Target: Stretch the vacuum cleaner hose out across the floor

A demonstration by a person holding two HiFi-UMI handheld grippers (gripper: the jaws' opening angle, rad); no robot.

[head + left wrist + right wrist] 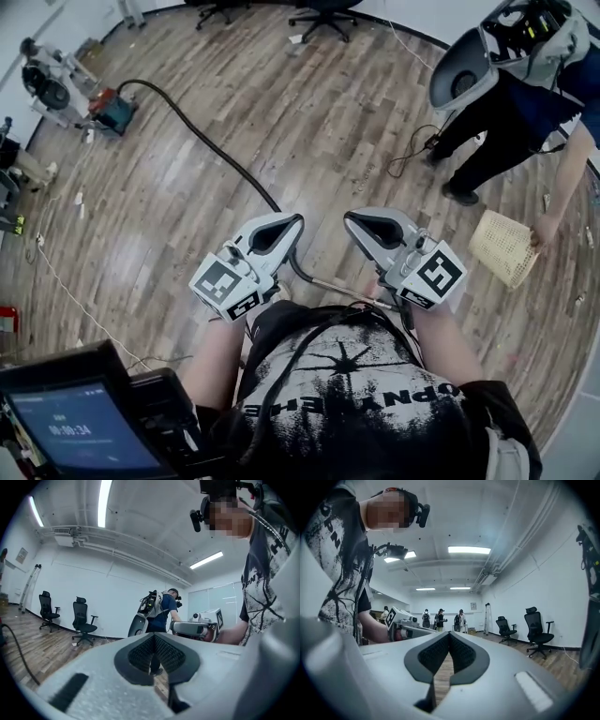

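Observation:
The vacuum cleaner (112,109) stands on the wooden floor at the far left. Its black hose (208,141) runs diagonally across the boards toward me, passes under my left gripper and ends in a metal wand (335,284) by my body. My left gripper (297,221) and right gripper (349,218) are raised side by side in front of my chest, both shut and empty, touching nothing. In the left gripper view the shut gripper (153,637) points across the room, with a stretch of hose (19,659) at the left. The right gripper view shows the right gripper (449,634) shut too.
Another person (506,103) with a backpack stands at the right, holding a woven basket (503,247). A thin cable (411,156) lies near their feet. Office chairs (323,13) stand by the far wall. A white cord (77,302) crosses the floor at left. A screen (82,431) sits at bottom left.

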